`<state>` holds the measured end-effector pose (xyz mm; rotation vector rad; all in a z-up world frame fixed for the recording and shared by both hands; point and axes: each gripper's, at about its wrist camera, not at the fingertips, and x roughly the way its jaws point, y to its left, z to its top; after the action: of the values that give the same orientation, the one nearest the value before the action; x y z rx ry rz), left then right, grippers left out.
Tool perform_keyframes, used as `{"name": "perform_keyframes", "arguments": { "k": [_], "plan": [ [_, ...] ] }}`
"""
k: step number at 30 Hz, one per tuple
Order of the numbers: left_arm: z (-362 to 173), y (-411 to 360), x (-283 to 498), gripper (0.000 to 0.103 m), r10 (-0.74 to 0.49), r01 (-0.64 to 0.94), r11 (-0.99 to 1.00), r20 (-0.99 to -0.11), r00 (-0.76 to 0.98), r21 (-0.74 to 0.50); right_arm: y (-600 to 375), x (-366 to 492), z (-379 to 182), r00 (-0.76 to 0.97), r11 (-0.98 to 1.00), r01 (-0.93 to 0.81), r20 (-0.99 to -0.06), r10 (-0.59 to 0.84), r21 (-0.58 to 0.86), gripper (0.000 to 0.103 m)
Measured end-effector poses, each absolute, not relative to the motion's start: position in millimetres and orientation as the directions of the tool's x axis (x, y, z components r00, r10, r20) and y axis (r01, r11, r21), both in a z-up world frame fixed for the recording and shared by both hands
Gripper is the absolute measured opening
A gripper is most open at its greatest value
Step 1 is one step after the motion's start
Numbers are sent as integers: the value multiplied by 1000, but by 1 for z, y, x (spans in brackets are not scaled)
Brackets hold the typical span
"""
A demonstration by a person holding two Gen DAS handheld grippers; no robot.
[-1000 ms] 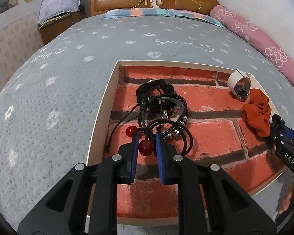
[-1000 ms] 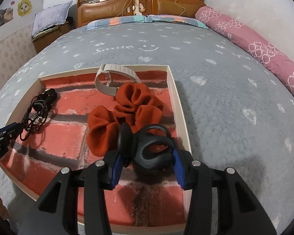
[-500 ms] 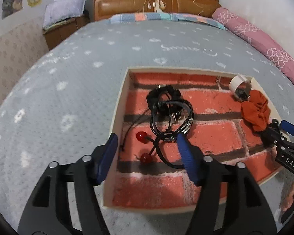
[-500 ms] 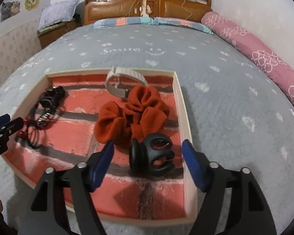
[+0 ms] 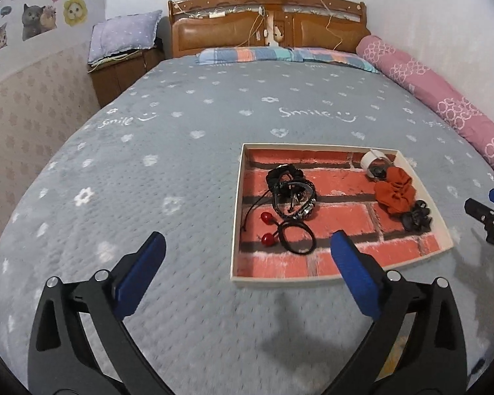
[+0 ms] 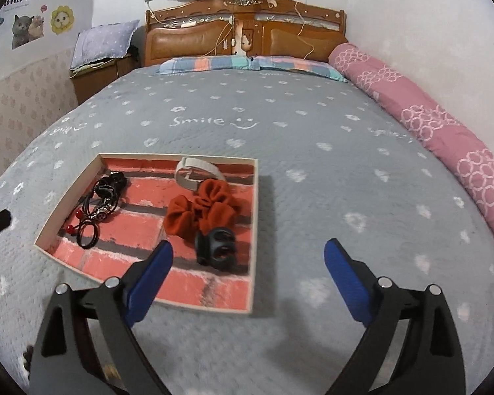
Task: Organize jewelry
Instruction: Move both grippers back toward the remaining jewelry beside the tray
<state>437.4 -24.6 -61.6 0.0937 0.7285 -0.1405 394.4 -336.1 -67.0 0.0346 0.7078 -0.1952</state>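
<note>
Both claws, left gripper (image 5: 247,256) and right gripper (image 6: 248,265), are opening, empty; careless re-entry could tip the tray (image 5: 238,177).

Jewelry and hair pieces lie in a shallow tray (image 5: 237,217) with a brick-print floor.
Tangled black bracelets (image 5: 291,194) sit left, a black hair tie with red beads (image 5: 288,235) just nearer; a white band (image 6: 196,172), rust scrunchie (image 6: 202,210) and black claw clip (image 6: 215,247) lie right.

Both wrist cams look fwd & down over bed (image 5: 214,125); both share tray (image 5: 238,204) (image 6: 255,217), seen fr opposite sides.
</note>
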Motion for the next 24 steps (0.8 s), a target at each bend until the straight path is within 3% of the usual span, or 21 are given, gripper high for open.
{"name": "perform_keyframes", "arguments": {
  "k": [9,24],
  "plan": [
    [-52,-10,396,98,-72,145,988,-666,743,56,-363,348,-62,744,967,252,-635,-209,-23,96],
    [-74,-7,342,98,-88,158,987,-694,715,37,-333,296,-78,740,978,186,-641,-204,-96,96]
  ]
}}
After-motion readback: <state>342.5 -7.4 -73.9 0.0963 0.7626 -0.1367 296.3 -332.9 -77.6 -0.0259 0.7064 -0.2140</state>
